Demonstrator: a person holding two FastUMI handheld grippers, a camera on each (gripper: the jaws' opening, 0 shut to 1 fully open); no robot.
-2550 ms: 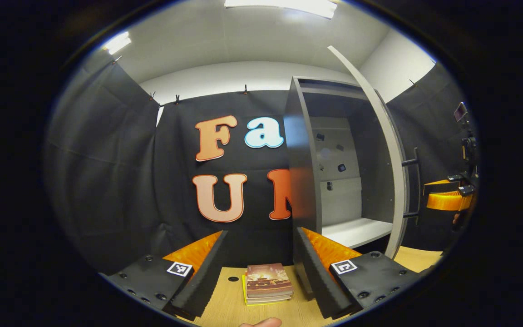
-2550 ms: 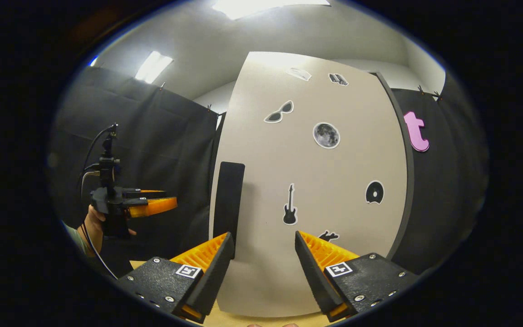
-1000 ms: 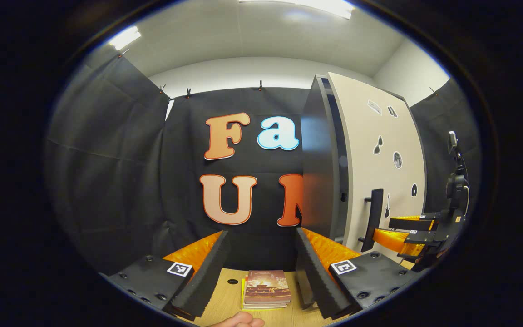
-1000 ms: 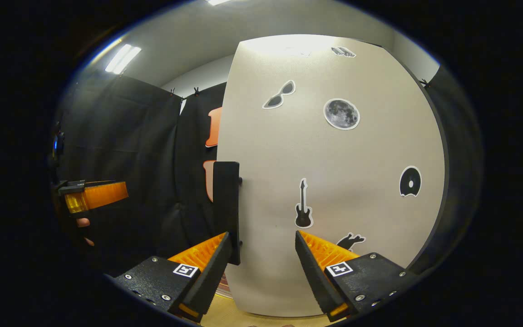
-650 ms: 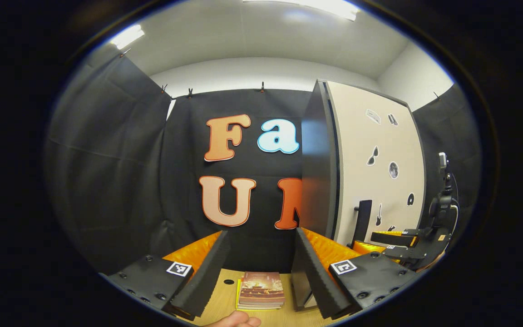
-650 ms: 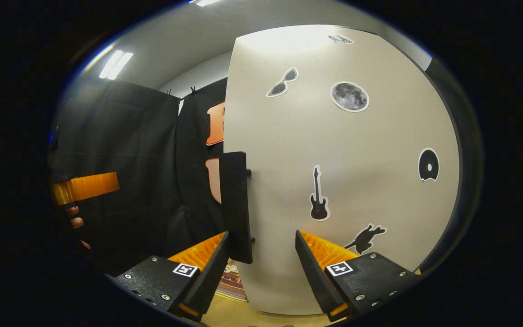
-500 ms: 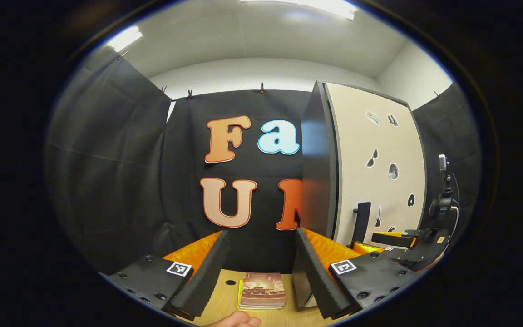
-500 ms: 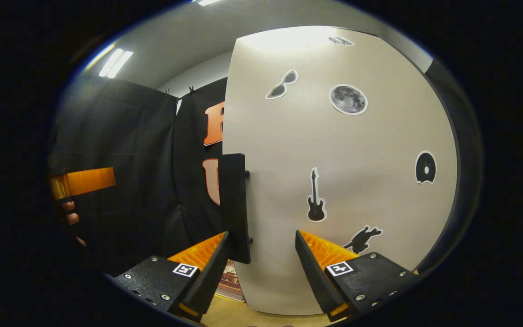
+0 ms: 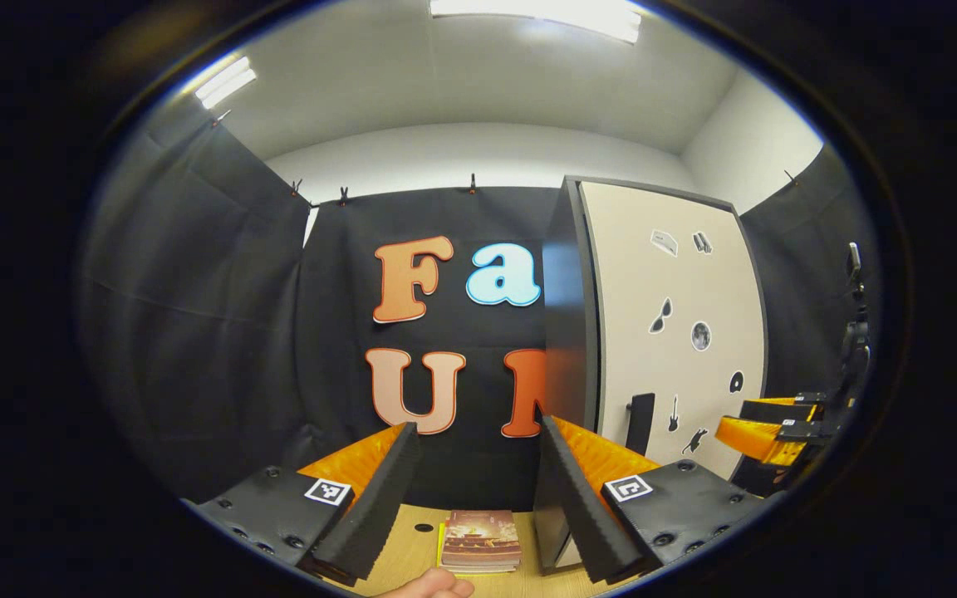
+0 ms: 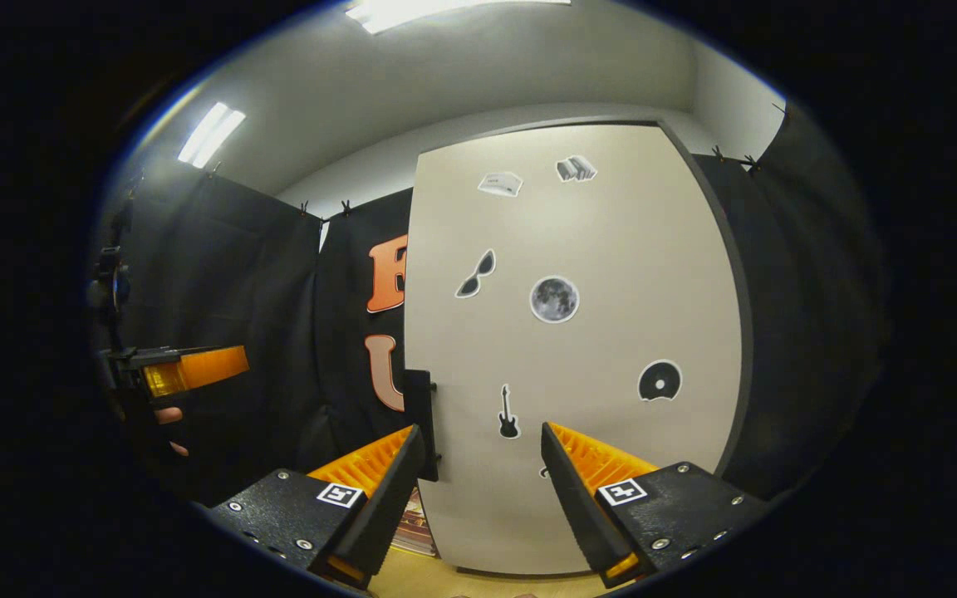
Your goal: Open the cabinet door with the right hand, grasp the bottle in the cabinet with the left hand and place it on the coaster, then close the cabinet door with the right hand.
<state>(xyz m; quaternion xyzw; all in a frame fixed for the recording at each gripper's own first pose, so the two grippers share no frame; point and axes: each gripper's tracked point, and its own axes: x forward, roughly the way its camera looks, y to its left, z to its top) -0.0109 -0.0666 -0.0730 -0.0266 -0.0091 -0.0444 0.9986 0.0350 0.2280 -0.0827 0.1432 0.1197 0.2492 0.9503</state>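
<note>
A: Checking the door point(image 10: 578, 349): it looks flush with the cabinet point(image 9: 566, 332), handle point(image 10: 420, 423) just ahead of the right gripper point(image 10: 478, 482). Its jaws are spread, nothing between them, so I judge the closing step done.

B: Left gripper point(image 9: 474, 490)?

A: Released too, held over the table point(image 9: 412, 565), aimed at the wall beside the cabinet. Likely parked there to stay clear of the door's swing.

B: Bottle and coaster?

A: Can't tell where either sits. Between the left fingers lies a stack of books point(image 9: 480, 541). A fingertip point(image 9: 429, 586) of the holding hand pokes in at the bottom edge.
</note>
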